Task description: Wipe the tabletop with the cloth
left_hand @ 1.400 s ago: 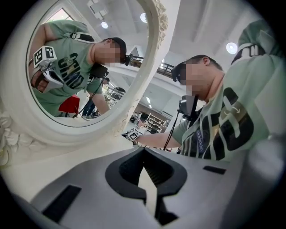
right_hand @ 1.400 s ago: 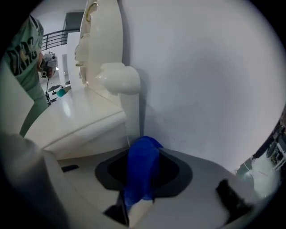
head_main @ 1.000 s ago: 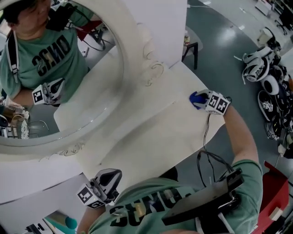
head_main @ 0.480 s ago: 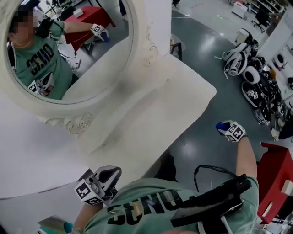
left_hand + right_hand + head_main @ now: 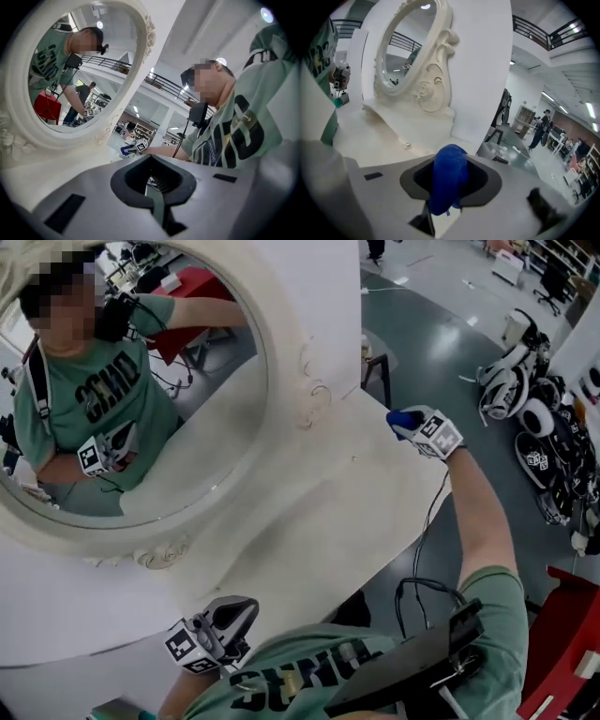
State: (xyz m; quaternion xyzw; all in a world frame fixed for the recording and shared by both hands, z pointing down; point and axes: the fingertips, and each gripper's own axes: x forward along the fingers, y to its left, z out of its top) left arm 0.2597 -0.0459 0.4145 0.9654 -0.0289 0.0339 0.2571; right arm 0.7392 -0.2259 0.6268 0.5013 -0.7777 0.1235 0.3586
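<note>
Two claws are in view, one in each of the person's hands. The right claw [image 5: 412, 423] is at the end of an outstretched arm in the upper right of the middle of the head view. It is clamped on a blue cloth [image 5: 401, 418]. In the right gripper view the bunched cloth [image 5: 449, 173] fills the gap of that claw [image 5: 447, 190] and bulges out above it. The cloth sits over the far right corner of the white surface [image 5: 309, 540]; whether it touches the surface cannot be told.

The left claw [image 5: 236, 611] is at the bottom left of the head view, close to the person's green shirt and at the near edge of the surface. In the left gripper view the jaws of this claw [image 5: 152, 180] are pressed together with nothing between them.

A large oval mirror [image 5: 131, 399] in a carved white frame stands on the surface at the upper left and reflects the person. The right gripper view shows the same mirror [image 5: 410, 47] at its upper left, and a small shiny bit [image 5: 407, 146] lying on the surface [image 5: 370, 136] below it.

Beyond the surface, a dark stool [image 5: 380, 367] stands on the grey floor [image 5: 450, 324]. A heap of black and white gear [image 5: 525, 399] lies at the right edge of the head view.
</note>
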